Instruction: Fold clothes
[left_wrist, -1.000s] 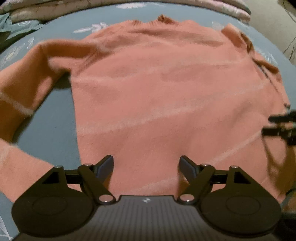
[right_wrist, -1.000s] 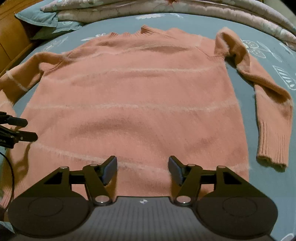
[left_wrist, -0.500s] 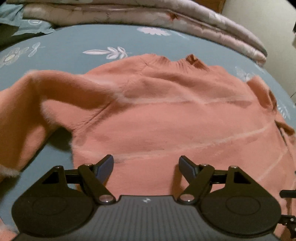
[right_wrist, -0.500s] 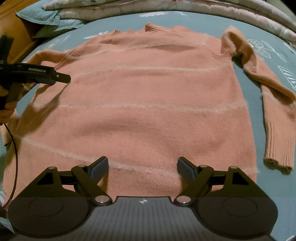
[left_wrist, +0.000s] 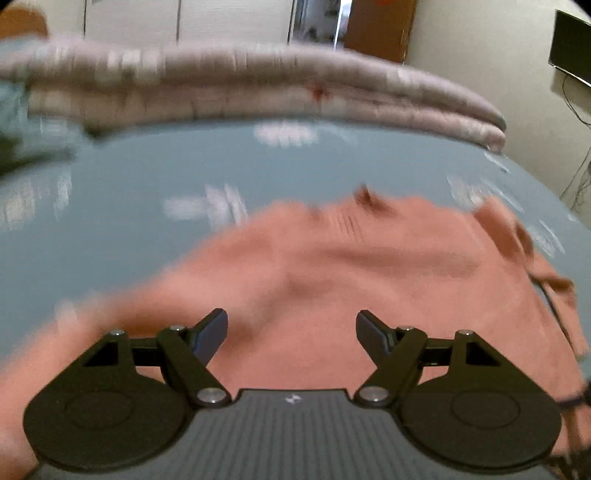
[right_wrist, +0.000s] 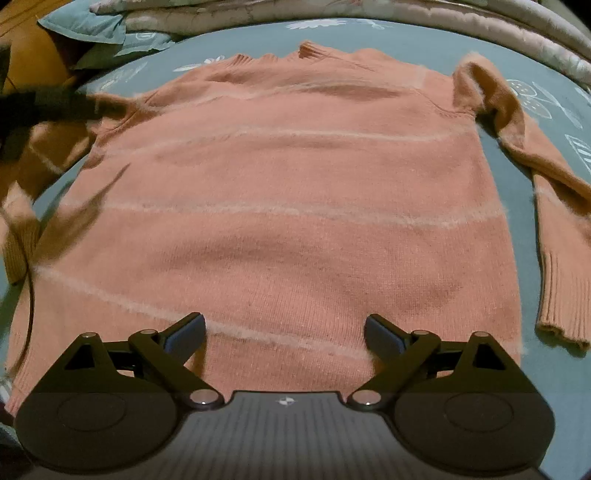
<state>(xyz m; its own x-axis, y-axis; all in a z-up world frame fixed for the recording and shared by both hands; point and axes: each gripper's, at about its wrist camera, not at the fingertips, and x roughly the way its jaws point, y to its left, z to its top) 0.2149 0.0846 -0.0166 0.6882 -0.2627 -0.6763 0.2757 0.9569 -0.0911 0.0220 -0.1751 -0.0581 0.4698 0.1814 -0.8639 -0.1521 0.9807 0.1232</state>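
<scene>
A salmon-pink sweater (right_wrist: 295, 206) with pale stripes lies flat on the bed, collar (right_wrist: 310, 50) at the far end and one sleeve (right_wrist: 554, 229) trailing down the right side. My right gripper (right_wrist: 284, 332) hovers over the hem; its jaws are opening wide and nothing is between them. My left gripper (left_wrist: 291, 328) is open and empty above the sweater (left_wrist: 351, 280) near the left shoulder, in a blurred view. In the right wrist view that left gripper (right_wrist: 48, 107) appears as a dark blur at the far left, over the left sleeve (right_wrist: 33, 192).
The bed has a teal floral sheet (left_wrist: 155, 184). A rolled beige quilt (left_wrist: 258, 88) runs along its far edge and a teal pillow (right_wrist: 85, 26) lies at the back left. A wall, a door (left_wrist: 380, 26) and cables stand beyond the bed.
My left gripper has travelled up along the sweater's left side toward the shoulder and tilted up, bringing the quilt and room into view. My right gripper's jaws have spread wider; it has stayed in place.
</scene>
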